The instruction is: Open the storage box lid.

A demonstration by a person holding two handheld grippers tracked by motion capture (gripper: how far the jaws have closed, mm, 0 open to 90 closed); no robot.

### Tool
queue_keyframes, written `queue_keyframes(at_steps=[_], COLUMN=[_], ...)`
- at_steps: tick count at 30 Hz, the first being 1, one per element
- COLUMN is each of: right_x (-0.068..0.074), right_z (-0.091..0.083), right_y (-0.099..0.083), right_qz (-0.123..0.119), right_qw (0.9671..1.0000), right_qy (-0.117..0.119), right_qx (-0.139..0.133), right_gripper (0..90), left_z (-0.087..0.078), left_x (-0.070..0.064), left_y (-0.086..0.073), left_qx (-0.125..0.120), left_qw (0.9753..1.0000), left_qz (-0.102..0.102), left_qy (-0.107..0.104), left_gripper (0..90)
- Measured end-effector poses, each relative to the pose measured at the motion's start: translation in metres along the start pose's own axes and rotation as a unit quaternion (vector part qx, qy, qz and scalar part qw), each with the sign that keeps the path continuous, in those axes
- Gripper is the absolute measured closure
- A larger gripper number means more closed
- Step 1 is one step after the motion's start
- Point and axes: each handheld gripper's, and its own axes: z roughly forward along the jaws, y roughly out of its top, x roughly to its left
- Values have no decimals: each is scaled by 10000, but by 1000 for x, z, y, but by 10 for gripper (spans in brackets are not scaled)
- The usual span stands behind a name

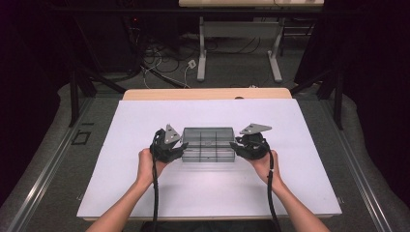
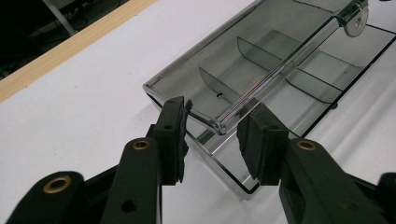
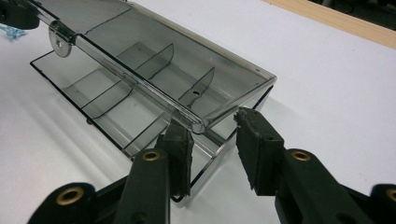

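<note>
A smoke-grey clear compartment box [image 1: 209, 144] lies mid-table, empty, with thin dividers inside. Its lid [image 2: 261, 42] [image 3: 140, 79] is tilted up off the base [image 2: 336, 70] [image 3: 70, 79], and a round latch tab [image 2: 355, 23] [image 3: 58, 39] sits on the front lip. My left gripper [image 1: 180, 147] [image 2: 212, 135] is at the box's left end, its pads [image 2: 175, 135] touching the lid's front corner on both sides. At the right end, my right gripper [image 1: 234, 146] [image 3: 210, 140] holds the other front corner the same way between its pads [image 3: 254, 149].
The box rests on a white table top [image 1: 145, 193] with a wooden strip [image 1: 208, 93] along the far edge. Beyond it, cables and the legs of another table [image 1: 201, 58] stand on the floor. A small blue scrap [image 3: 11, 31] lies past the box's far end.
</note>
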Motion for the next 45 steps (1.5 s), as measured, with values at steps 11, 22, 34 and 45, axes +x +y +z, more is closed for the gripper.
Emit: queue_keyframes(at_steps=[11,22,34,45], right_x=[-7,-13,-17,-22], right_z=[6,9,12,19], right_y=[16,33,42,45], right_qz=[-44,-170,-180,-145], right_qw=[9999,9994,9993,9992], right_qy=[-61,-61,-66,-64], right_qx=[121,295,315,364], right_gripper=[665,682,692,707], left_z=[1,6,9,13], left_x=[11,24,31,36], left_y=[15,25,31,34], left_qx=[80,136,122,166], left_qw=[9999,9994,9990,9987], left_qz=[-1,-179,-289,-329], left_qy=[-68,-258,-317,-342], left_gripper=[628,630,644,654])
